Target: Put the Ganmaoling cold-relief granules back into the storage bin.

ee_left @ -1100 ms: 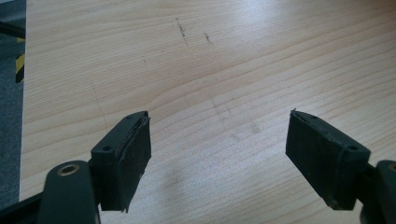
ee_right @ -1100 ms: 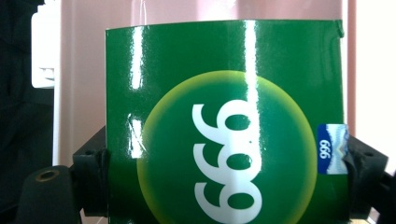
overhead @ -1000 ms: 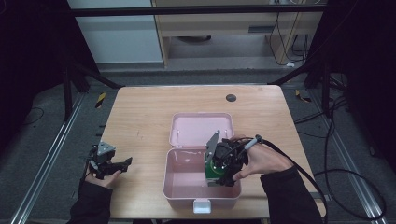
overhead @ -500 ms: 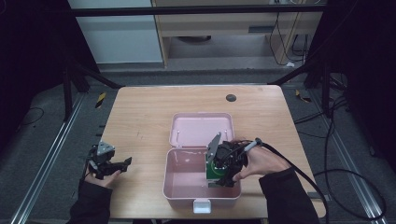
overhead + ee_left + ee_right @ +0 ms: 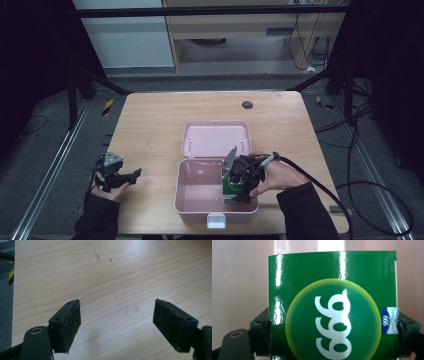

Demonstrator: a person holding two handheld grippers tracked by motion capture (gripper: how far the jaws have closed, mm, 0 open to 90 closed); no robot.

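Green box (image 5: 332, 307) sits clamped in the right gripper (image 5: 243, 184), now lower inside the open pink case (image 5: 192, 200) than a second ago; probably about to be set down. We note the left gripper (image 5: 116, 172) unmoved over the surface (image 5: 150, 125), jaws wide, empty.

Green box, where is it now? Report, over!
Right claw shut on green box, low inside the open pink case. Left claw open, empty, over bare table. Nothing in the way.

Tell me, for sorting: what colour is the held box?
Glossy green cardboard box with white digits; right gripper view.
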